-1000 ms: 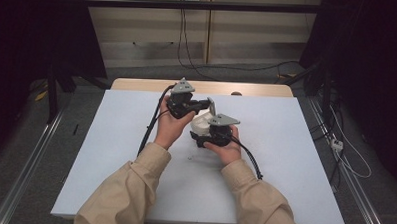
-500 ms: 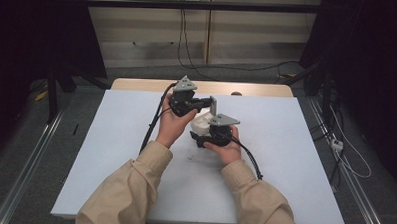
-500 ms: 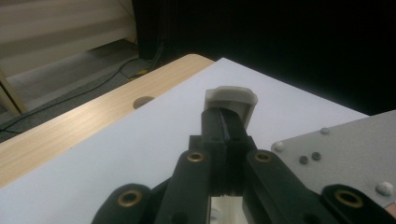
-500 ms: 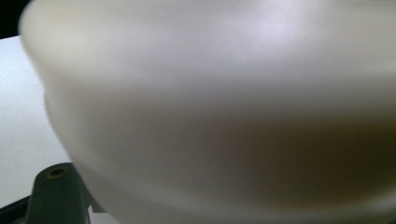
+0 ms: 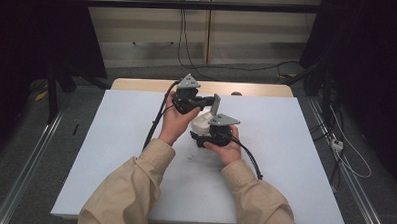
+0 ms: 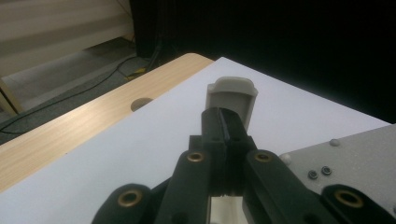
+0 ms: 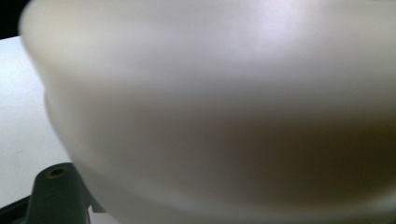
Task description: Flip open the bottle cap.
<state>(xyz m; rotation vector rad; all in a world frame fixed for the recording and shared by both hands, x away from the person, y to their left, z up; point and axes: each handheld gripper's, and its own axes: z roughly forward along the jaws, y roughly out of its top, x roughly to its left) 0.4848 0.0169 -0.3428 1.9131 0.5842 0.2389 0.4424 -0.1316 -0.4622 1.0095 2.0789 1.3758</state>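
R gripper (image 5: pixel 211 138) nearest, at table (image 5: pixel 110 154) centre, jaws pinched on white container (image 5: pixel 202 123), which sits just at its 12 o'clock. L gripper (image 5: pixel 210 103) beyond, at container's 11 o'clock, jaws pressed tight on grey flat handle (image 6: pixel 232 95) sticking up at 1 o'clock.

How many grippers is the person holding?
2. The left gripper pinches a grey flat piece above the table; the right gripper is beside it, against a white container.
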